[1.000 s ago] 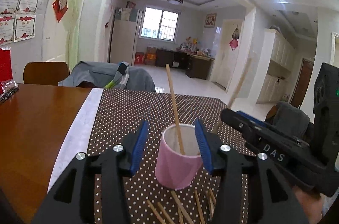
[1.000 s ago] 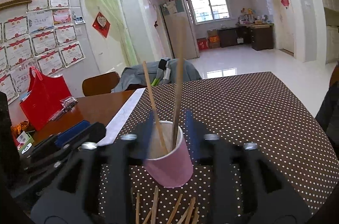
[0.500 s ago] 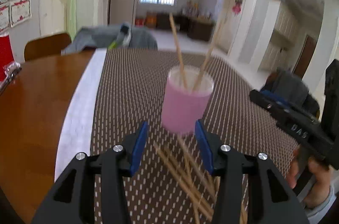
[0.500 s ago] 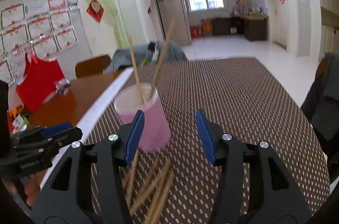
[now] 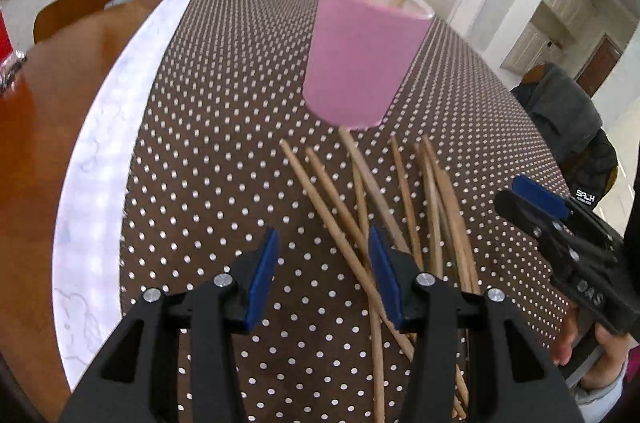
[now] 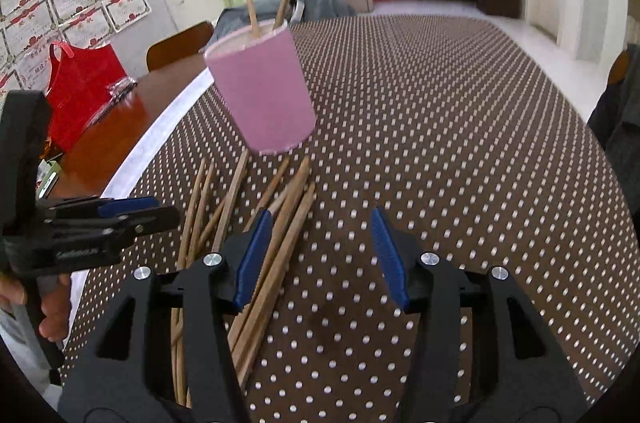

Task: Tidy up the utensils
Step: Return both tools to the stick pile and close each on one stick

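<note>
Lying loose on the dotted tabletop [image 5: 224, 127] before the pink cup [image 5: 360, 55], the chopsticks [image 5: 404, 199] point lengthwise toward both empty, spread-jawed grippers, nearest the left gripper [image 5: 322, 275], beside the right gripper [image 6: 320, 255].

Both wrist views face pink cup [image 5: 366, 53]; close
</note>
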### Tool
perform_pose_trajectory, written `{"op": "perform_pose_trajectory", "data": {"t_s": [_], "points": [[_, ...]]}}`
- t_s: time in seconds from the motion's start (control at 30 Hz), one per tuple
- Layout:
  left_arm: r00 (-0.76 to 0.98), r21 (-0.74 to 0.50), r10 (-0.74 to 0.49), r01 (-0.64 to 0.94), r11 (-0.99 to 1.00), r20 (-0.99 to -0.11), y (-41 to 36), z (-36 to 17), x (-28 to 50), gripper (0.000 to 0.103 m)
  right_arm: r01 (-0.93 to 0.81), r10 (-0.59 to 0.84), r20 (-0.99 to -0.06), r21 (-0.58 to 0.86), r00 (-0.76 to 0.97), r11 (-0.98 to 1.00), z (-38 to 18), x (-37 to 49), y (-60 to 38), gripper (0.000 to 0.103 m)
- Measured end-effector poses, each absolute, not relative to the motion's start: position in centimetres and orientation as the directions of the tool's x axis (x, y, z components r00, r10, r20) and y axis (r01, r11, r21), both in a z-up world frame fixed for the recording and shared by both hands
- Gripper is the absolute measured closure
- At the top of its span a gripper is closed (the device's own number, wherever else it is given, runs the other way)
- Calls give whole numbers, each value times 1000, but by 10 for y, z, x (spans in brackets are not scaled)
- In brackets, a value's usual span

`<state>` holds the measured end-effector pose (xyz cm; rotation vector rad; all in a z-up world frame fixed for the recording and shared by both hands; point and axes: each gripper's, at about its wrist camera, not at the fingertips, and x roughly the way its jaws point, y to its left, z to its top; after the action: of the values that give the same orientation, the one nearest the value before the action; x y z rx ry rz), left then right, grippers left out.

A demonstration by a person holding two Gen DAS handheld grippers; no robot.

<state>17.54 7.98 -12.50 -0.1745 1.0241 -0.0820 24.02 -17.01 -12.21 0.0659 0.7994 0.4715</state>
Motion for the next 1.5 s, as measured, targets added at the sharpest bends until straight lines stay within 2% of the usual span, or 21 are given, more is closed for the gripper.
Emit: {"op": "perform_pose_trajectory", "data": {"t_s": [0.43,0.73,0.93,1.0,1.03,1.07,1.17,1.27,1.5], "points": [[494,-106,-73,-38,994,-866,73,-135,188,57,-442,428,-755,204,497,873,-140,232,-154,52],[479,18,1,31,999,-878,64,-137,190,57,-457,377,-794,143,477,878,-138,230,-155,52],[487,25,14,16,1000,-873,63,-136,196,57,-457,370,-818,151,440,877,-140,233,-154,51],[491,22,7,24,999,-871,63,-137,196,61,-467,349,-826,120,442,876,-139,234,-150,53],[492,23,2,37,999,-871,62,-136,196,67,-468,348,-829,120,438,875,-138,235,-150,57],[489,24,-2,48,999,-872,63,-136,197,71,-473,342,-833,112,436,874,-137,237,-152,72],[482,17,-11,52,998,-876,69,-136,197,80,-475,335,-847,114,413,873,-137,242,-160,81],[475,13,-10,44,999,-880,74,-136,199,88,-484,322,-858,100,401,870,-137,246,-165,81],[462,37,18,33,999,-887,71,-136,204,89,-514,250,-893,24,375,858,-134,263,-141,81]]}}
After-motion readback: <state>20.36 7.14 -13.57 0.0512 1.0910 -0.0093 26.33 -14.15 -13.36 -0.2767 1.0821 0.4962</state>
